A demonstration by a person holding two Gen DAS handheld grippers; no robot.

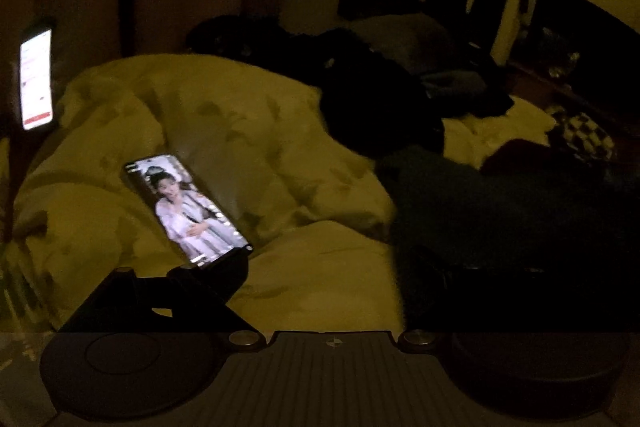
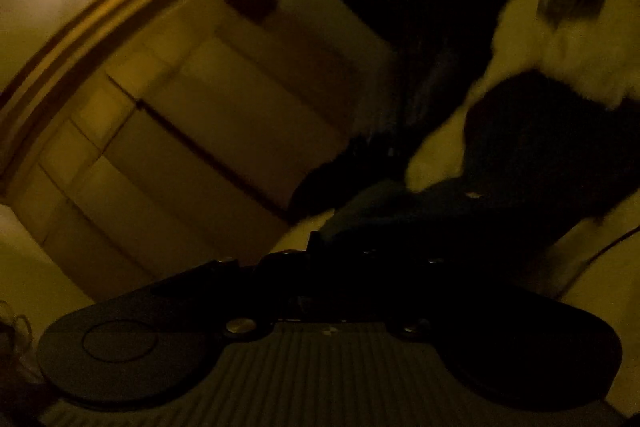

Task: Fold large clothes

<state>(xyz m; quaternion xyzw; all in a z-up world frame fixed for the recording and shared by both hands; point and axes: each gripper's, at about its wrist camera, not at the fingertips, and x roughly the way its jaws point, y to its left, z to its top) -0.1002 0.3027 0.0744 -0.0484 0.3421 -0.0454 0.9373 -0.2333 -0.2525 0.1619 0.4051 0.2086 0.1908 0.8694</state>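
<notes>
Your left claw sits nearest in the left wrist view; its left finger shows against the pale quilt, its right finger is lost in darkness, so you cannot tell whether it is spread or pinching. A dark garment lies on the bed to the right of it, running into shadow. Just beyond the left finger a lit phone leans on the quilt. Farther back, more dark clothes are heaped, and a second lit phone stands far left. Your right claw is pressed together, with dark cloth at its tips, though the blur hides the grip. Beyond it stand pale cupboard doors.
</notes>
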